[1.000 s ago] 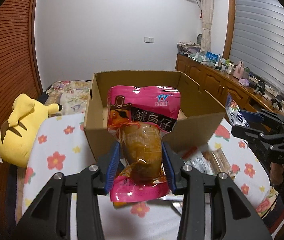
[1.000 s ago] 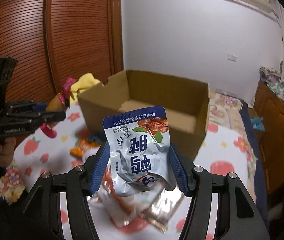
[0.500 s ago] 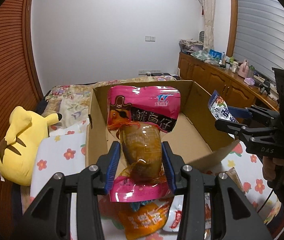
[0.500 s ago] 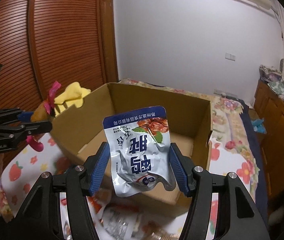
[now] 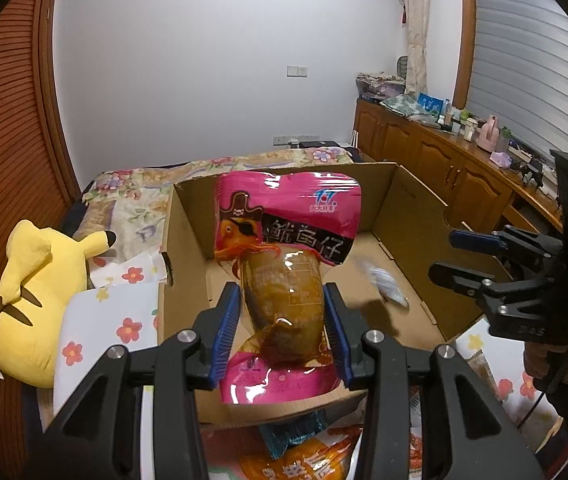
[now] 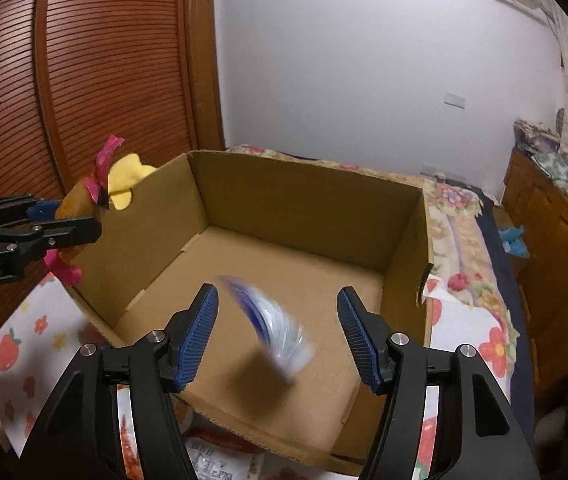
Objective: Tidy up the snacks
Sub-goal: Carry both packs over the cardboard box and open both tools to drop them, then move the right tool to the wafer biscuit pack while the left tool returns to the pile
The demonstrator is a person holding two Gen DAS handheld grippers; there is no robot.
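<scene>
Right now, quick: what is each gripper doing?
Left gripper: shut on the pink plastic snack packet, above the brown cardboard box.
Right gripper: jaws opening, gripping nothing; blue-and-white foil pouch blurred between them, over the box.

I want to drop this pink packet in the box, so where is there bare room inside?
Most of the cardboard box floor is bare: the far half, along the back wall, and the left side. The only thing inside is the blurred blue-and-white packet, falling near the front right below the opening right claw. Outside the front wall, loose snack packets crowd the cloth.
</scene>
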